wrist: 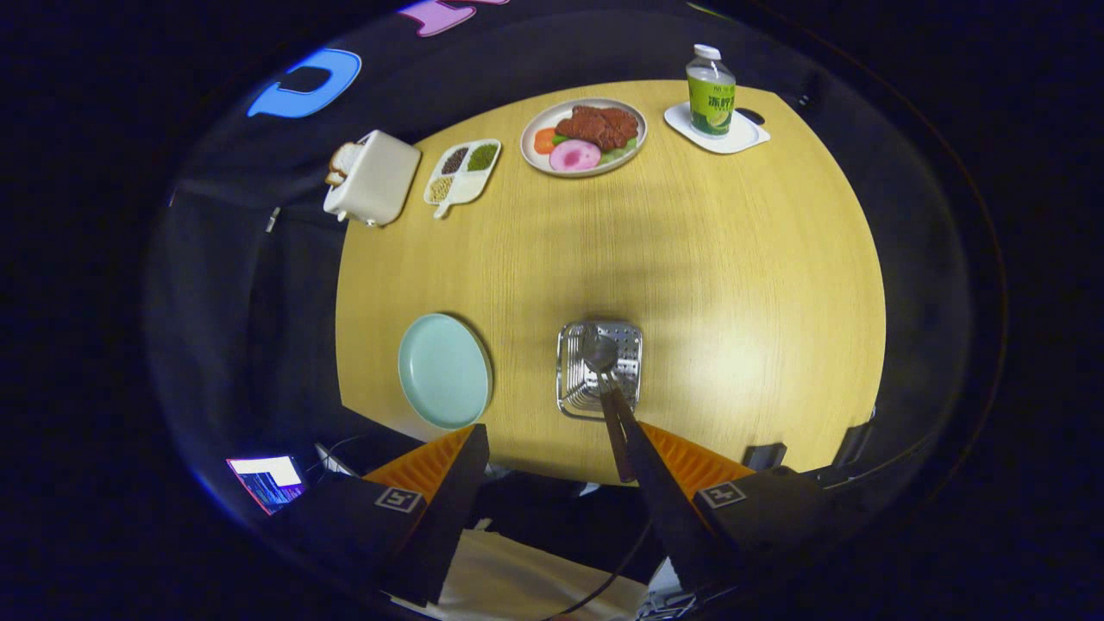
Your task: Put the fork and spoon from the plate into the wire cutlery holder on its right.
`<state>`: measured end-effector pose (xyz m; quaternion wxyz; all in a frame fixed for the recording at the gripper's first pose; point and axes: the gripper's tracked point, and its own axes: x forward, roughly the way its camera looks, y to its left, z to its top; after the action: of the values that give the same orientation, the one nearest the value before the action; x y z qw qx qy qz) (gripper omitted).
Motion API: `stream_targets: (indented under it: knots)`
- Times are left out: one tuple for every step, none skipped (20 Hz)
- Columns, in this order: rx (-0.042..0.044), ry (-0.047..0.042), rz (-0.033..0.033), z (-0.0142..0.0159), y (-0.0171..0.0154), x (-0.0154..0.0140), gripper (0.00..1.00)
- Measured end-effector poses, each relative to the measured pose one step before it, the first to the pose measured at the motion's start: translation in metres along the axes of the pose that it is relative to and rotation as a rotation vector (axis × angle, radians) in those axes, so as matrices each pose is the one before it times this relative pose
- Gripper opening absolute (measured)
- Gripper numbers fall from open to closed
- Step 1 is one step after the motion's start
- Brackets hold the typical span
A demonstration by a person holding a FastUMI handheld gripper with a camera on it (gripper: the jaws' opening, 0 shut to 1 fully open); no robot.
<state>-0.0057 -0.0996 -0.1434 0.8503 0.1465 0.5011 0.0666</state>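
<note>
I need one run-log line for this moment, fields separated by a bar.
gripper: open, above table | fork and spoon: in wire cutlery holder | plate: left of holder

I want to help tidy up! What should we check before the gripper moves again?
1. Gripper fingers apart, holding nothing: ok.
2. Spoon in the wire cutlery holder: ok.
3. Fork in the holder too: ok, prongs show low inside it.
4. Handles clear of the right finger: cannot tell, they cross in view.
5. Plate has no cutlery left: ok.
6. Holder standing on the table, away from its edge: ok.
</note>
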Motion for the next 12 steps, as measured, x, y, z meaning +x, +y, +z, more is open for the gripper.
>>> stream_targets:
  knots:
    - [-0.00036, -0.05291, 0.00250, 0.00528, 0.00392, -0.00637, 0.99]
    - [-0.00754, -0.05964, -0.00057, 0.00796, 0.00614, -0.00739, 0.99]
    - [-0.01641, -0.05489, -0.00331, 0.00642, 0.00686, -0.00690, 0.99]
    - [-0.02774, -0.05408, -0.01690, 0.00487, 0.00501, -0.00696, 0.99]
    - [-0.04102, -0.05737, -0.01899, 0.00523, 0.00374, -0.00693, 0.99]
    - [-0.04705, -0.04947, -0.01932, 0.00410, 0.00501, -0.00713, 0.99]
    - [-0.04142, -0.04997, -0.02269, 0.00494, 0.00568, -0.00682, 0.99]
    - [-0.03174, -0.05931, -0.01366, 0.00776, 0.00839, -0.00765, 0.99]
    - [-0.01551, -0.06394, -0.00844, 0.00939, 0.00908, -0.00640, 1.00]
    - [-0.00173, -0.07279, -0.01291, 0.01001, 0.00610, -0.00383, 0.99]
    - [0.01044, -0.06821, -0.01816, 0.01143, 0.00493, -0.00387, 0.99]
    - [0.01937, -0.05948, -0.02018, 0.00879, 0.00344, -0.00521, 0.99]
